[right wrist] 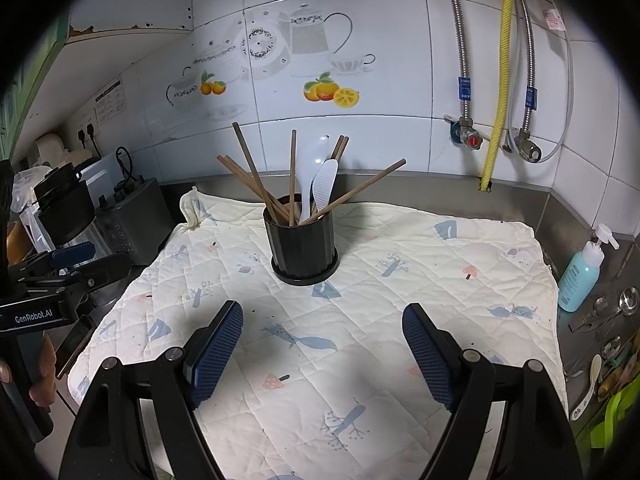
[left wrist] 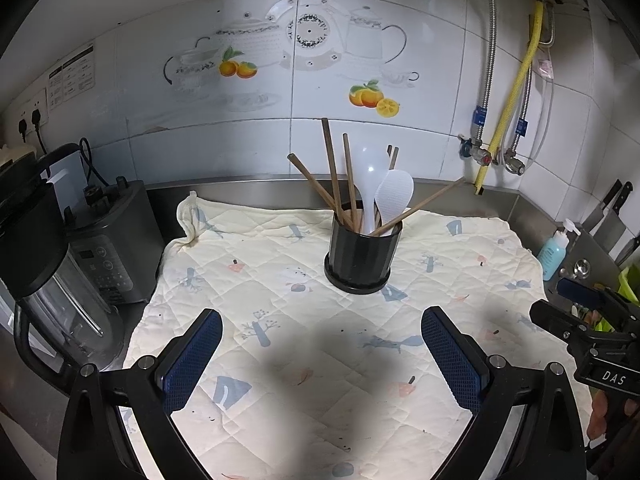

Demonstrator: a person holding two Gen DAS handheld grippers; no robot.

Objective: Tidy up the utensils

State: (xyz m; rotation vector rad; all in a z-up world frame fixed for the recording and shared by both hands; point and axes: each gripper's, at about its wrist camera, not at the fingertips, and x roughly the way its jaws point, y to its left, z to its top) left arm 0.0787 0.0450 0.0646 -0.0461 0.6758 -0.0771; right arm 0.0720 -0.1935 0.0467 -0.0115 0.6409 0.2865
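Your left tongs (left wrist: 322, 356) and right tongs (right wrist: 322, 354) both gaped wide and empty over the quilted cream cloth (right wrist: 420, 248) on the surface. Beyond them, brown wooden chopsticks (right wrist: 352, 194) and white plastic spoons (right wrist: 324, 184) leaned loosely in the black ribbed holder (right wrist: 302, 246); a careless snag could have tipped it.

Home kitchen, as indicated by: tiled wall (left wrist: 360, 60) printed with teapots and oranges; blender (left wrist: 60, 264); steel tabletop (right wrist: 580, 216); knives (left wrist: 608, 216) hung at right; soap bottle (right wrist: 580, 276).
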